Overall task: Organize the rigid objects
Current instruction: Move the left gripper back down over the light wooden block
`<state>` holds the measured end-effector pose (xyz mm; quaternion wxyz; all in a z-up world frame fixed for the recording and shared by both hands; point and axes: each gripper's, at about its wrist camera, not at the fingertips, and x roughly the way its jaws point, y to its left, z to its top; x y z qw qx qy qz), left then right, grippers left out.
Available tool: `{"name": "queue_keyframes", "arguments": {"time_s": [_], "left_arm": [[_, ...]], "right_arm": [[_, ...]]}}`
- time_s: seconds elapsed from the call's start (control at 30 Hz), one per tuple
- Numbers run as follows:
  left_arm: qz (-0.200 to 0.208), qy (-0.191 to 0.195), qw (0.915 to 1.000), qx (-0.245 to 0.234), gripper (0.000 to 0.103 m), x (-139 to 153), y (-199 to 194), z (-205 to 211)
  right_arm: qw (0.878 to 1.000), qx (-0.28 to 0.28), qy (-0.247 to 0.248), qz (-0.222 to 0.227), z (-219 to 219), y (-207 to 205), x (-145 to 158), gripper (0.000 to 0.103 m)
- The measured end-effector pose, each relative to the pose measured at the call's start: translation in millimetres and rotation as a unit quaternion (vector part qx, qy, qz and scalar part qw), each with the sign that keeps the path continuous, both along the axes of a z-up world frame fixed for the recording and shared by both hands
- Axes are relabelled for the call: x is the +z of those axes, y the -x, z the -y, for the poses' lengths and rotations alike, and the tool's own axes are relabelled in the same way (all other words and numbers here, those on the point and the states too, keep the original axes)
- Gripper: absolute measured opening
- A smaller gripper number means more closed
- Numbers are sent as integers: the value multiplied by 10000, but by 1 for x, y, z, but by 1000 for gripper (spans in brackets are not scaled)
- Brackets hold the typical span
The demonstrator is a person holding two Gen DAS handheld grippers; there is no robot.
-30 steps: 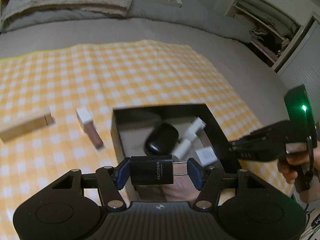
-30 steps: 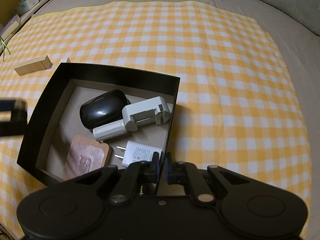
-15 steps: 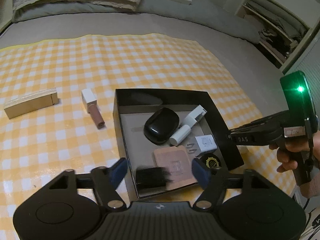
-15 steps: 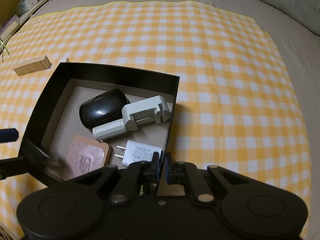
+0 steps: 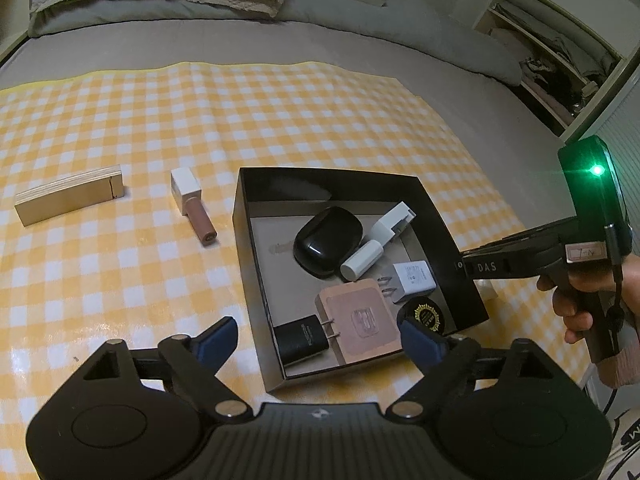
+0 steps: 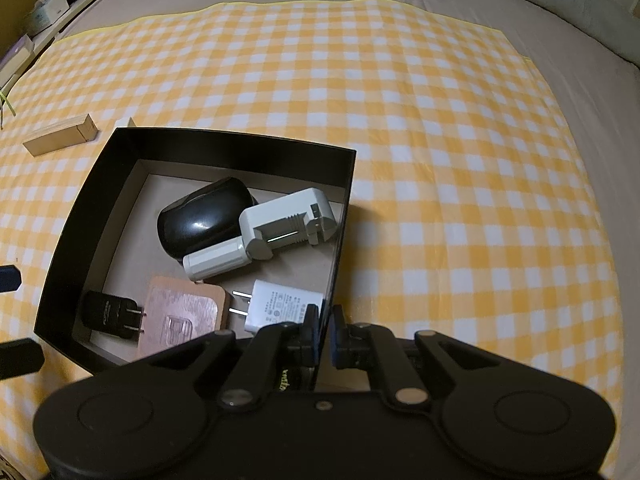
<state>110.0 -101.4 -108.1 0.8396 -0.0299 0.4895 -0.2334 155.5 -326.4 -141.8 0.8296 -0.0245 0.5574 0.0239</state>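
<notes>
A black open box (image 5: 248, 240) (image 6: 248, 142) lies on the yellow checked cloth. Inside are a black mouse (image 5: 328, 240) (image 6: 204, 216), a white battery charger (image 5: 380, 236) (image 6: 276, 228), a white plug adapter (image 5: 412, 280) (image 6: 280, 304), a brown flat pad (image 5: 360, 324) (image 6: 176, 316), a black round tin (image 5: 424, 316) and a black plug adapter (image 5: 302, 340) (image 6: 110, 314). My left gripper (image 5: 320, 344) is open and empty just above the box's near edge. My right gripper (image 6: 324, 332) is shut on the box's right wall.
A lip gloss tube with a white cap (image 5: 192, 204) and a wooden block (image 5: 68, 196) (image 6: 60, 136) lie on the cloth left of the box. Pillows and a grey bedspread (image 5: 280, 40) lie beyond; a shelf (image 5: 552, 56) stands at far right.
My left gripper opened and let go of the black plug adapter, which now lies in the box's near corner. The left gripper drew back. The right gripper has not moved.
</notes>
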Motion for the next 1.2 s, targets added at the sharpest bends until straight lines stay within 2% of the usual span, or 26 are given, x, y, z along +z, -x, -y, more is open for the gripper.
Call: {"name": "queue_keyframes", "arguments": {"time_s": [0.27, 0.63, 0.83, 1.2], "left_arm": [[125, -30, 9999, 51, 103, 4, 0, -2], [551, -268, 9979, 194, 103, 12, -23, -9], [666, -213, 9949, 731, 103, 16, -51, -33], [588, -655, 9787, 1856, 103, -1, -110, -91]], "right_arm": [[10000, -51, -30, -4, 0, 1, -1, 6], [10000, -68, -10, -1, -1, 1, -1, 7], [10000, -2, -7, 17, -1, 1, 0, 7], [9999, 25, -100, 129, 0, 8, 5, 8]]}}
